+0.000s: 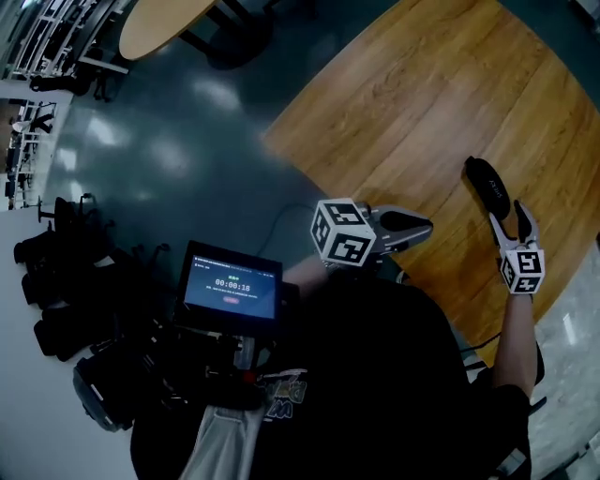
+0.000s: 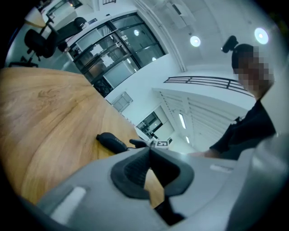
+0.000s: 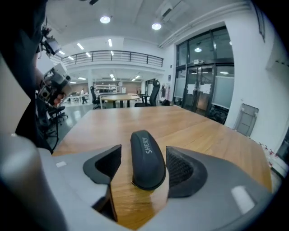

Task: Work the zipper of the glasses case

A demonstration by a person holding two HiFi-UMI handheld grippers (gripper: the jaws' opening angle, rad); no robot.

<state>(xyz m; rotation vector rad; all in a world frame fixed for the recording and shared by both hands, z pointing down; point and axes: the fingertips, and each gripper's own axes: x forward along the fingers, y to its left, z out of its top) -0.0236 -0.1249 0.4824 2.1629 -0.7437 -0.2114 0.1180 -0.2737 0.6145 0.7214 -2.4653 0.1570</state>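
The black oblong glasses case lies flat on the wooden table, near its right side. My right gripper reaches over the case's near end, pointing down at it. In the right gripper view the case lies lengthwise between the jaws of that gripper, which stands open; a gap shows at the left pad. My left gripper hovers over the table's near edge, left of the case and apart from it. Its jaws are shut with nothing in them; the case lies farther out.
The table's curved near edge runs just in front of the person. A small screen sits at chest height, with dark bags on the floor to the left. A second round table stands far off across the dark floor.
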